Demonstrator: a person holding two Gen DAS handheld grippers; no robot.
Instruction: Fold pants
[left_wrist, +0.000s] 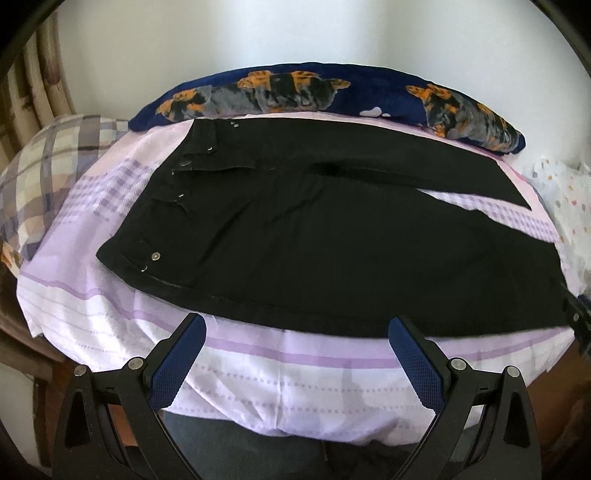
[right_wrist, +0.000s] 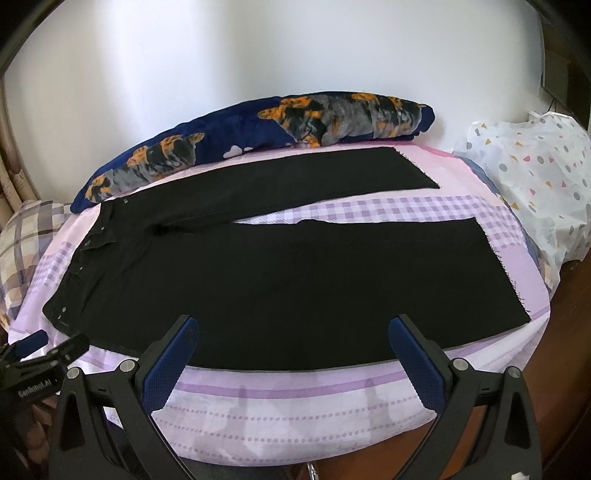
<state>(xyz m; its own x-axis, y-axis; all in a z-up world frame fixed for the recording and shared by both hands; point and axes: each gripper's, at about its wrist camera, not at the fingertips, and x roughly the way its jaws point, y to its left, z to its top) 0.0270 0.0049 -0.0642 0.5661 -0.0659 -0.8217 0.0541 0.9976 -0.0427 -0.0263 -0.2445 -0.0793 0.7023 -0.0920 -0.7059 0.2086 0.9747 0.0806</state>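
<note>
In the left wrist view, I see the left gripper (left_wrist: 297, 332) with its fingers spread apart and holding nothing, poised just short of the near edge of the pants (left_wrist: 314, 240). The pants lie flat and unfolded on the bed (left_wrist: 258, 376), waistband to the left. A dark blue pillow (left_wrist: 332, 92) sits beyond them against the wall. In the right wrist view, the right gripper (right_wrist: 295, 332) is likewise spread and empty, near the front leg. Both legs lie parted toward the right. I judge that no fold is made yet; every fold remains.
</note>
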